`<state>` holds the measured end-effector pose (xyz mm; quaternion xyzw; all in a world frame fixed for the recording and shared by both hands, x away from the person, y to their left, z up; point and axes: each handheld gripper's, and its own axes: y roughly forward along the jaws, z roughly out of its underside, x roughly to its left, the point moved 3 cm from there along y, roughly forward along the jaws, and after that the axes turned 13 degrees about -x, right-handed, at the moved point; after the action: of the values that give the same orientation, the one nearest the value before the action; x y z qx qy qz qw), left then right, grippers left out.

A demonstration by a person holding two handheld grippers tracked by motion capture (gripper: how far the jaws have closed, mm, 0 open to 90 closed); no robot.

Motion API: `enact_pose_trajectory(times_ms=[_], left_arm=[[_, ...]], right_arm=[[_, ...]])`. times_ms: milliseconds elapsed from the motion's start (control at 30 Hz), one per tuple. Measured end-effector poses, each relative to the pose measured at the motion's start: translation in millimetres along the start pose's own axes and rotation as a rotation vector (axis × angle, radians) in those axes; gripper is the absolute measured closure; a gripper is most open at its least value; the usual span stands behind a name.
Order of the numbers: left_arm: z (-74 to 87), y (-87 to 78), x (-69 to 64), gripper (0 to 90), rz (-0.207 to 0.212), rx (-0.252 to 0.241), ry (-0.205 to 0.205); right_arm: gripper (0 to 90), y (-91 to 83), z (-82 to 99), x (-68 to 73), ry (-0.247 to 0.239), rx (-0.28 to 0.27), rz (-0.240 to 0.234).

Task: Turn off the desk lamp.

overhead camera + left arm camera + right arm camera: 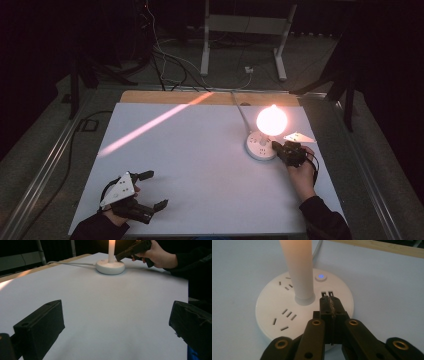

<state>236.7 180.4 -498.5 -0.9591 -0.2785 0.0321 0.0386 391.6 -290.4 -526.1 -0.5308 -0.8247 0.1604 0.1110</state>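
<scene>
A round white power-strip base (260,146) (110,266) (304,307) stands at the table's right, with a lit lamp (271,120) rising from its middle on a white stem (298,267). A small button (321,277) on the base glows blue. My right gripper (276,146) (331,302) is shut with nothing between its jaws, its tips just over the base's top beside the stem, short of the button. My left gripper (154,189) (115,325) rests open on the near left of the table, jaws wide apart over bare white surface.
A white cable (240,110) (70,264) runs from the base toward the table's far wooden edge (165,97). A streak of light (150,125) crosses the white tabletop (200,180). Beyond the table stand a white frame (245,30) and floor cables (165,65).
</scene>
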Motion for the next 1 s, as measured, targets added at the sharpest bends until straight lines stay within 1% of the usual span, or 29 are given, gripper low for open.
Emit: enact_pose_trajectory(times_ms=[33,67,100,200,233,267,300,367,400,500,567,633,833,967,1000], left_arm=[[0.0,0.1,-0.1,0.5,0.000,0.000,0.000],[0.0,0.1,-0.2,0.5,0.000,0.001,0.002],[-0.1,0.1,-0.4,0.5,0.000,0.002,0.003],[-0.2,-0.6,-0.1,0.5,-0.001,-0.001,0.001],[-0.2,-0.5,0.4,0.5,-0.001,-0.003,-0.002],[0.0,-0.4,0.8,0.5,-0.001,-0.002,-0.002],[0.2,0.0,1.0,0.5,-0.001,0.000,-0.003],[0.5,0.7,0.6,0.5,0.001,0.002,-0.002],[0.4,0.8,0.3,0.5,0.002,0.002,0.000],[0.2,0.3,0.1,0.5,-0.001,0.003,0.000],[0.2,0.1,0.6,0.5,-0.002,0.001,-0.001],[0.3,0.2,0.6,0.5,-0.002,0.001,-0.001],[0.3,0.1,0.4,0.5,-0.001,0.000,0.000],[0.3,0.2,0.3,0.5,0.000,0.001,0.000],[0.3,0.3,0.3,0.5,0.000,0.001,0.000]], right_arm=[[90.0,0.0,0.0,0.0,0.000,0.000,0.000],[90.0,0.9,1.0,1.9,0.004,0.001,-0.021],[90.0,1.6,0.0,5.0,-0.037,0.010,-0.007],[90.0,1.2,-0.7,6.0,-0.049,0.009,0.012],[90.0,1.2,-0.7,6.0,-0.049,0.009,0.012],[90.0,-4.4,-6.7,5.1,-0.062,-0.023,0.017],[90.0,-4.4,-6.7,5.1,-0.062,-0.023,0.017],[90.0,-12.8,-17.2,-0.1,-0.033,-0.067,0.033],[90.0,-12.8,-17.2,-0.1,-0.033,-0.067,0.033],[90.0,-17.7,-21.2,-3.0,-0.025,-0.090,0.044],[90.0,-18.1,-22.2,-3.1,-0.032,-0.091,0.048],[90.0,-18.6,-23.2,-3.3,-0.026,-0.095,0.047],[90.0,-18.7,-23.3,-3.0,-0.030,-0.098,0.049],[90.0,-15.2,-20.0,-1.8,-0.033,-0.082,0.043],[90.0,-12.5,-16.8,-1.3,-0.040,-0.067,0.043]])
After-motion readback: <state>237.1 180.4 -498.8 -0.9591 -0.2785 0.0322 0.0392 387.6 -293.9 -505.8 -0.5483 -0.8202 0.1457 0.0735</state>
